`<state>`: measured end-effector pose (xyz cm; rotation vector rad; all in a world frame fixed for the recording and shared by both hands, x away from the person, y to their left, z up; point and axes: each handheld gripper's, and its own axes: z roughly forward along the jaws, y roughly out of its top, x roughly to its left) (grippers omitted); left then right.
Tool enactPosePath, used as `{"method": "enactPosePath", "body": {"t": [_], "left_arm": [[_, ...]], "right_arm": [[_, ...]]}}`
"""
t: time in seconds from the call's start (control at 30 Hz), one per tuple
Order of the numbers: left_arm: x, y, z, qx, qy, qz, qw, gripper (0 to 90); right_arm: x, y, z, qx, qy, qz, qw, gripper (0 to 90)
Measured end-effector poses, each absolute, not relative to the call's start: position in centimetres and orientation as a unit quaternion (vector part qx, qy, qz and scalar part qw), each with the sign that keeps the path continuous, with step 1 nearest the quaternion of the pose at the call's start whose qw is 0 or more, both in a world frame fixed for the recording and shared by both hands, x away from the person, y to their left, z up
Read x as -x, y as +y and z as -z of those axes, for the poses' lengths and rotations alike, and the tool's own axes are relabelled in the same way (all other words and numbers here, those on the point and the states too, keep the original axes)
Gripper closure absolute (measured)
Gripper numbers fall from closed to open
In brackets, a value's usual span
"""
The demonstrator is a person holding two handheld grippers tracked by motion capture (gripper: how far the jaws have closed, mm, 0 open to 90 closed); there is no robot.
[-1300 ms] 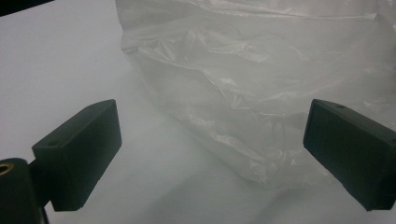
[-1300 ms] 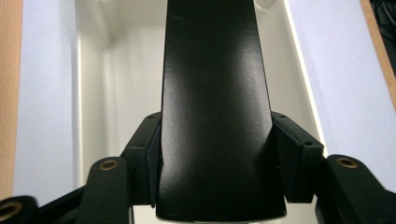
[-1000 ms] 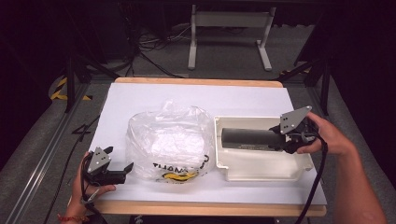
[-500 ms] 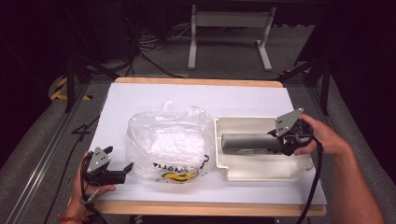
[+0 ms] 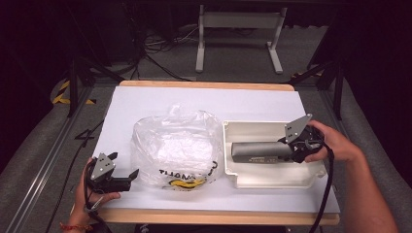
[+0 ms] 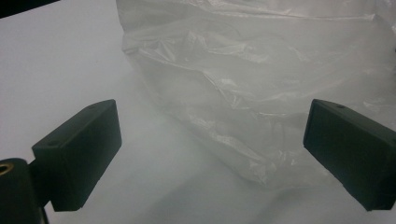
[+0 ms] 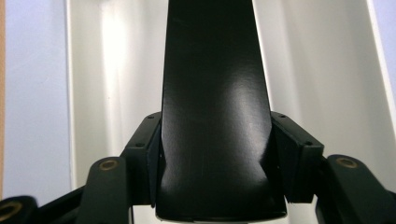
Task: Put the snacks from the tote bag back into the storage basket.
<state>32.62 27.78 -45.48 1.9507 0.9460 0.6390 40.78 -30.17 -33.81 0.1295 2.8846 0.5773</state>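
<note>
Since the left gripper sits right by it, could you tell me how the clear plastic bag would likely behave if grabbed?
The plastic bag looks thin and crinkled, so it would probably crumple and sag. Its glossy film may slip between the open left gripper jaws. Being so thin, it probably slides when pushed.

A lab or studio: dark floor, loose cables, metal stand.
</note>
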Motion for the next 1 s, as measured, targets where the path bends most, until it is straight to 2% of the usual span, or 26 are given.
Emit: {"method": "enactPosePath", "body": {"t": [1.0], "left_arm": [[-32.7,27.7,45.5,-0.783,0.377,-0.255,0.424,5.1]], "right_arm": [[-41.5,-31.5,35.2,-0.054,0.977,-0.188,0.085,42.5]]}}
